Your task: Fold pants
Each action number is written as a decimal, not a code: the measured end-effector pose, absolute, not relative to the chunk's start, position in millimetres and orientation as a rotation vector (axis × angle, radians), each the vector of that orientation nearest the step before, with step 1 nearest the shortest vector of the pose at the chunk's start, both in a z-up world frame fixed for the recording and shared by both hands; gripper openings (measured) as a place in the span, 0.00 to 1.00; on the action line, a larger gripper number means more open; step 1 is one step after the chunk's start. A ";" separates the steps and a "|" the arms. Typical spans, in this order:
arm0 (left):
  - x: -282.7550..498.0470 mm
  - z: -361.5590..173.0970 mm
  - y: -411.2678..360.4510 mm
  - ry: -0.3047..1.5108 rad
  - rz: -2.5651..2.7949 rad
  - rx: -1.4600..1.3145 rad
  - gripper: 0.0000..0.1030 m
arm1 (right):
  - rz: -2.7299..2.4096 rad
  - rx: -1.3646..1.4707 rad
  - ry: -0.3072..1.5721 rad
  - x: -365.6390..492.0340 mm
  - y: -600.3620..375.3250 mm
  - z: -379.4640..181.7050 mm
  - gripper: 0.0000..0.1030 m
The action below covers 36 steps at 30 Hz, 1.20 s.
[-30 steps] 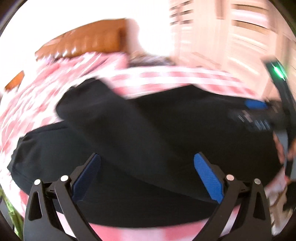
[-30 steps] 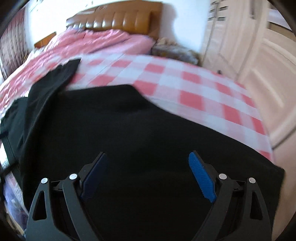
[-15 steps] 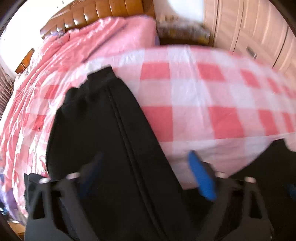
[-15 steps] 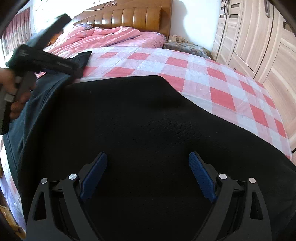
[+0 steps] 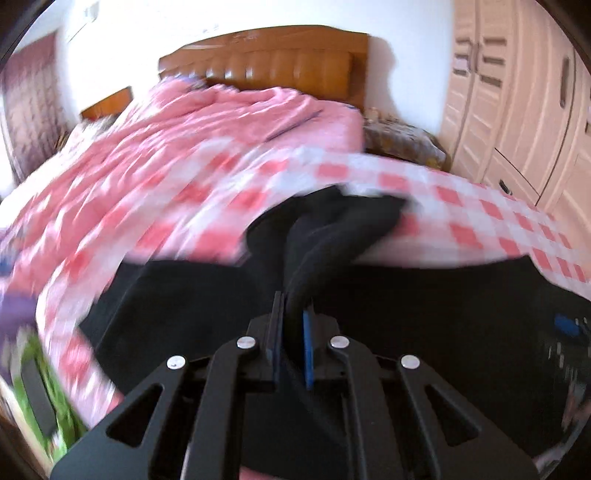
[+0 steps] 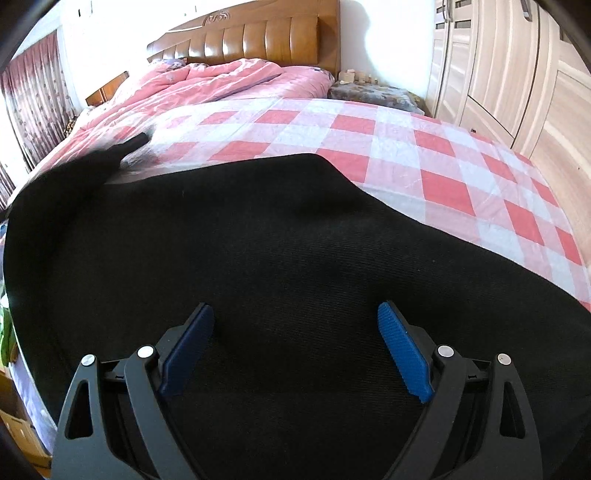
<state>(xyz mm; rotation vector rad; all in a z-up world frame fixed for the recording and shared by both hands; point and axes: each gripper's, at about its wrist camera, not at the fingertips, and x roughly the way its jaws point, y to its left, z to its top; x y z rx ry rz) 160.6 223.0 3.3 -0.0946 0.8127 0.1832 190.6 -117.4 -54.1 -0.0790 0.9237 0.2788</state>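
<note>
Black pants (image 6: 258, 236) lie spread across a red-and-white checked bed sheet (image 6: 436, 158). In the left wrist view my left gripper (image 5: 293, 314) is shut on a pant leg (image 5: 332, 229), which rises from the jaws as a lifted fold toward the far cuff. The view is blurred by motion. In the right wrist view my right gripper (image 6: 295, 332) is open and empty, its blue pads (image 6: 402, 350) wide apart just above the flat black fabric. The far pant leg (image 6: 110, 155) stretches away at the left.
A pink quilt (image 6: 221, 81) is bunched at the head of the bed before a brown headboard (image 6: 258, 33). Pale wardrobe doors (image 6: 517, 74) line the right side. A low cluttered nightstand (image 6: 373, 92) sits beside the bed. The bed's left edge drops off near green items (image 5: 48, 387).
My left gripper has closed on the pant leg and lifted it; it was open before. The right gripper has stayed open over the pants with little movement.
</note>
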 end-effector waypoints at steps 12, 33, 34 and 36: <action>95.4 -9.4 241.6 0.718 0.248 -0.037 0.82 | 0.254 -0.123 0.926 188.3 -110.7 -55.7 0.85; 179.9 -5.8 203.1 0.759 -0.001 0.000 0.18 | 0.257 -0.115 0.921 187.9 -112.6 -55.3 0.85; 163.0 2.8 228.7 0.707 0.009 -0.133 0.18 | 0.256 -0.117 0.922 188.0 -112.3 -55.4 0.85; 137.7 9.5 269.2 0.641 0.024 -0.327 0.17 | 0.254 -0.120 0.922 188.2 -111.4 -55.5 0.85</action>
